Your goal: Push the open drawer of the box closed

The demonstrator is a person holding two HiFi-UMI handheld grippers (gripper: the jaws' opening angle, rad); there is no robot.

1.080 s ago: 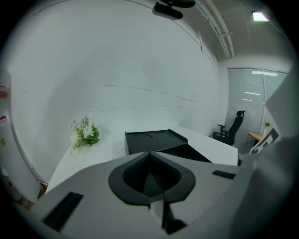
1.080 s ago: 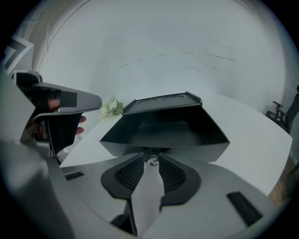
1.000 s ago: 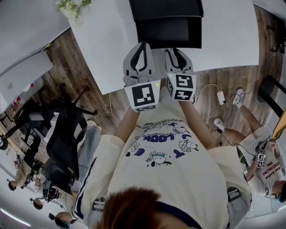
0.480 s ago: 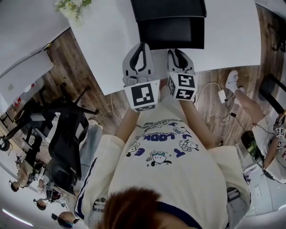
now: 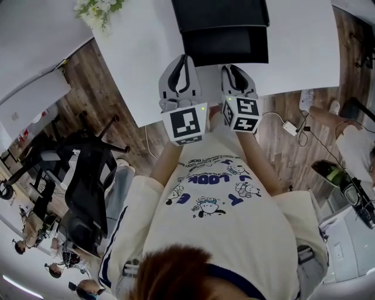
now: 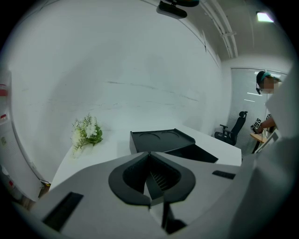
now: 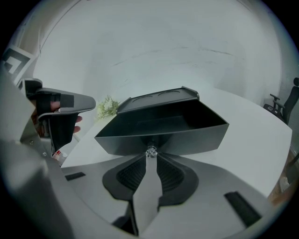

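A black box [image 5: 220,12] stands on the white table [image 5: 140,53], and its open drawer [image 5: 225,47] sticks out toward me. In the left gripper view the box [image 6: 161,139] and drawer [image 6: 196,153] lie ahead and to the right of my left gripper [image 6: 149,154], which is shut and empty. My left gripper [image 5: 186,57] hangs just left of the drawer's front. My right gripper [image 5: 231,67] is shut, straight before the drawer front [image 7: 163,142], with its tips at a small silver knob [image 7: 151,151]. Whether they touch it I cannot tell.
White flowers [image 5: 96,9] lie at the table's far left corner. A black office chair [image 5: 88,176] stands on the wooden floor to the left. A cable with an adapter [image 5: 290,126] lies on the floor at the right, with people near the right edge.
Both grippers stay almost where they were in front of the drawer. The person on the floor at the right has moved off toward the right edge.
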